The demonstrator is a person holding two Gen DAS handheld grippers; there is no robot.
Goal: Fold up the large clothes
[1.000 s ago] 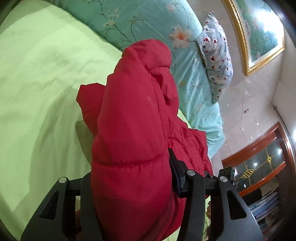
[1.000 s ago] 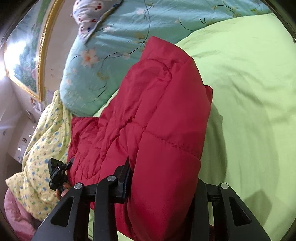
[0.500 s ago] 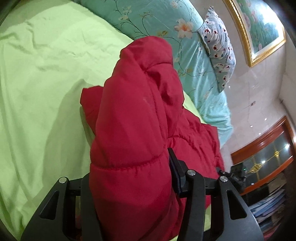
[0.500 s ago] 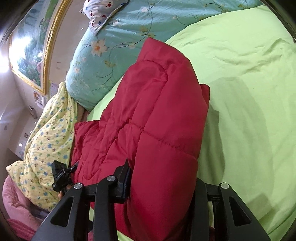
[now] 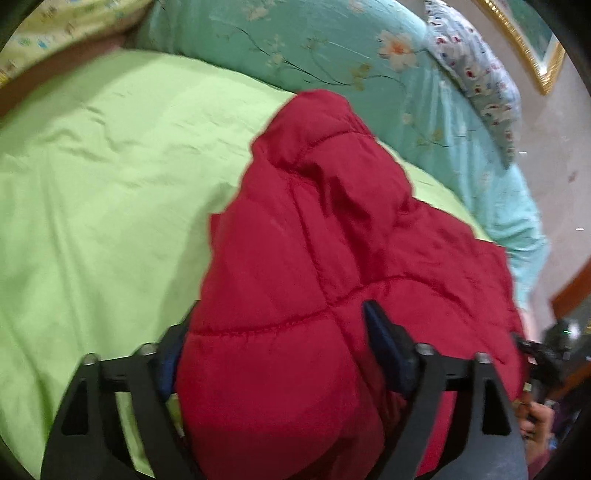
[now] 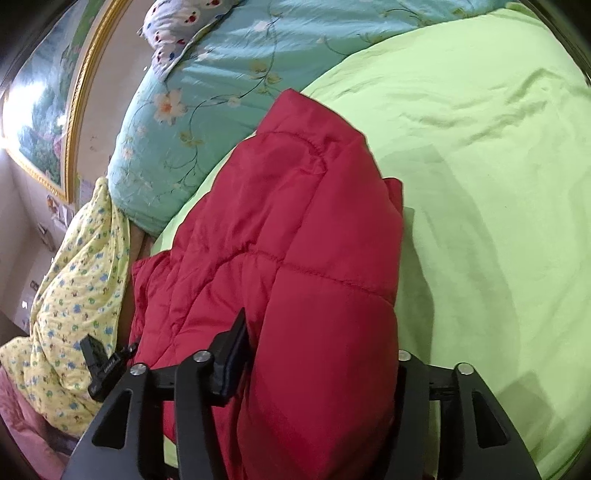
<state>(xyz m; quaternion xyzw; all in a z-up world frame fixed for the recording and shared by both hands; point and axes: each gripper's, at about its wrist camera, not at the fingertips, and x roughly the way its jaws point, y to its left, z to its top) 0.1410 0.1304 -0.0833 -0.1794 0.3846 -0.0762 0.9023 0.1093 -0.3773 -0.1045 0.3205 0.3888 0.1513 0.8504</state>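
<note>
**A:** Left wrist view first: what sits between the fingers?

**B:** A red quilted jacket [image 5: 314, 258], bunched into a thick fold and lying on the light green bedsheet [image 5: 110, 184]. The left gripper [image 5: 273, 332] straddles the near end of that fold. Its jaws have just been opening, and they now stand wide, with the padding bulging between them. Whether the pads are pressing the fabric is not clear; the picture is blurred.

**A:** And the right wrist view?

**B:** Same jacket [image 6: 295, 258], seen from the other side. The right gripper [image 6: 317, 350] also has the fold between its fingers. Its jaws have just been opening too. The left-hand finger [image 6: 232, 358] stands just beside the red fabric; the other one is hidden behind the bulk, so I cannot tell if it touches.

**A:** Anything around it?

**B:** A teal floral quilt [image 6: 207, 110] lies past the jacket, with a white spotted pillow [image 6: 177, 26] on top. A yellow patterned blanket [image 6: 74, 288] is heaped at the left, and a gold-framed painting [image 6: 48, 110] hangs on the wall.

**A:** Any readable writing or labels?

**B:** None legible. The other gripper shows at the left edge of the right view with a small light mark on it, too tiny to read.
</note>
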